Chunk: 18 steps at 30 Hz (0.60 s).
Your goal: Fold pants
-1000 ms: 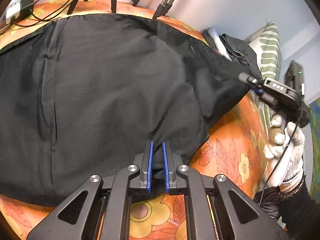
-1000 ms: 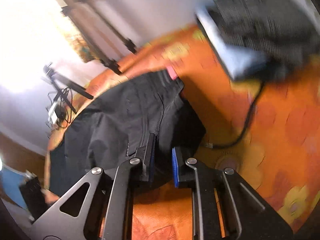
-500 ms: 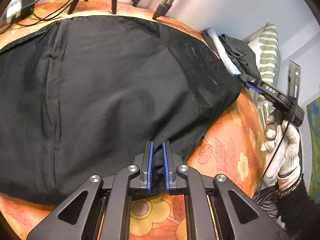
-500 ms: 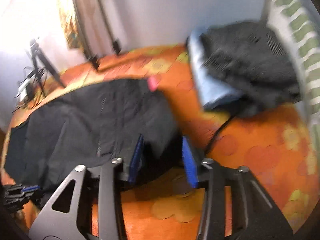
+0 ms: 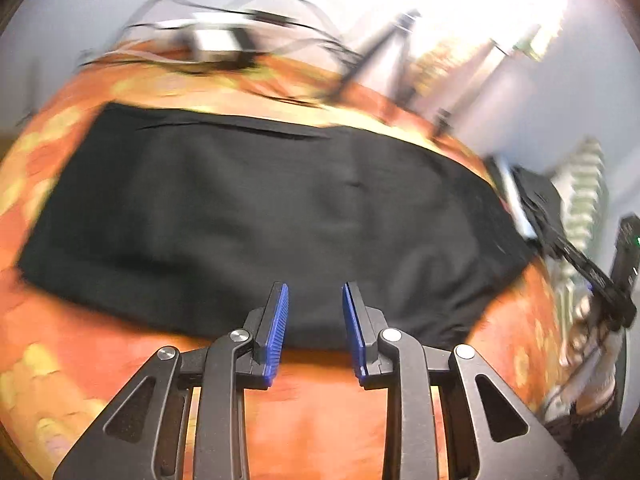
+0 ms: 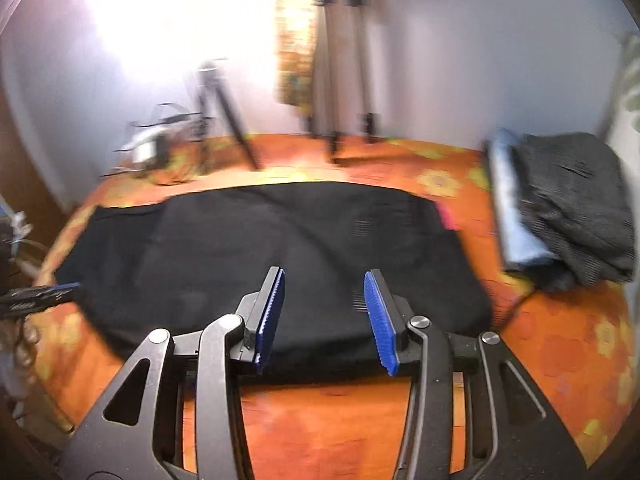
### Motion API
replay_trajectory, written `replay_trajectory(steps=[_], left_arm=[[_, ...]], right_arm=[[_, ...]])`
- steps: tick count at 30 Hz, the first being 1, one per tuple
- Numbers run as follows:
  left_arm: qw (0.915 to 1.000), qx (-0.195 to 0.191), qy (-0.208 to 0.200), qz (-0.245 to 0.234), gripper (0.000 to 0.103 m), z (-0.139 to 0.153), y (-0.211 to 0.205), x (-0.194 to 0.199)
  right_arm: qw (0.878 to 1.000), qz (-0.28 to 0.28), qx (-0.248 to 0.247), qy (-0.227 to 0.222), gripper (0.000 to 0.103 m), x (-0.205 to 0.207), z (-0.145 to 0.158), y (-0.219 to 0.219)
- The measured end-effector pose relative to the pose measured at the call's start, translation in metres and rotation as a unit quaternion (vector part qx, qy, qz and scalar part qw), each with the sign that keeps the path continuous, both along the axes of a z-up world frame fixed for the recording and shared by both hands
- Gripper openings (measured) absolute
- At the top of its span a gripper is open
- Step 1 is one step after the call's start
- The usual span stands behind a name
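Observation:
The black pants [image 5: 256, 216] lie folded flat as a wide dark slab on the orange flowered cover [image 5: 332, 408]. My left gripper [image 5: 315, 300] hovers above their near edge, jaws opening, with nothing pinched between the blue pads. My right gripper [image 6: 325, 284] hangs over the near edge of the pants [image 6: 272, 256] too, jaws opening and empty. The right gripper [image 5: 580, 268] shows at the far right of the left wrist view, held by a gloved hand [image 5: 584, 344]. The left gripper's tip [image 6: 40, 298] pokes in at the left of the right wrist view.
A stack of folded clothes, dark grey over light blue [image 6: 560, 208], sits at the right on the cover, by a striped pillow [image 5: 584, 196]. Tripod legs [image 6: 340, 120] and cables with a white box [image 5: 216, 44] stand along the far edge by the wall.
Both grippers have let go of the pants and pulled back and up from the cloth. The pants now lie flat, and both views swung round.

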<state>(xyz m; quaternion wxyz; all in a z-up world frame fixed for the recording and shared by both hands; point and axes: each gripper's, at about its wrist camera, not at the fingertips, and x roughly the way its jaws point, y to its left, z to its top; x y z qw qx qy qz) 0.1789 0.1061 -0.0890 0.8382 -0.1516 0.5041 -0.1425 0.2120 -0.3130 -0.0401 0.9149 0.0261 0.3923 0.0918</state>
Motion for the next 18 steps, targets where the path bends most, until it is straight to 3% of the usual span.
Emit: replay_trajectory(steps=[5, 7, 12, 18], left_arm=[[0.9971, 0.025, 0.004, 0.072, 0.038, -0.004, 0.065, -0.009], [0.9946, 0.028, 0.01, 0.1, 0.038, -0.007, 0.089, -0.011], [0.9866, 0.027, 0.026, 0.159, 0.04, -0.012, 0.135, -0.013], [0.9744, -0.015, 0.055, 0.217, 0.041, -0.027, 0.177, -0.003]], right_arm=[[0.996, 0.088, 0.005, 0.015, 0.054, 0.01, -0.009, 0.059], [0.992, 0.125, 0.013, 0.029, 0.054, 0.017, -0.013, 0.082], [0.972, 0.229, -0.013, 0.046, 0.055, 0.028, -0.022, 0.155], [0.939, 0.335, -0.051, 0.056, 0.055, 0.024, -0.035, 0.241]])
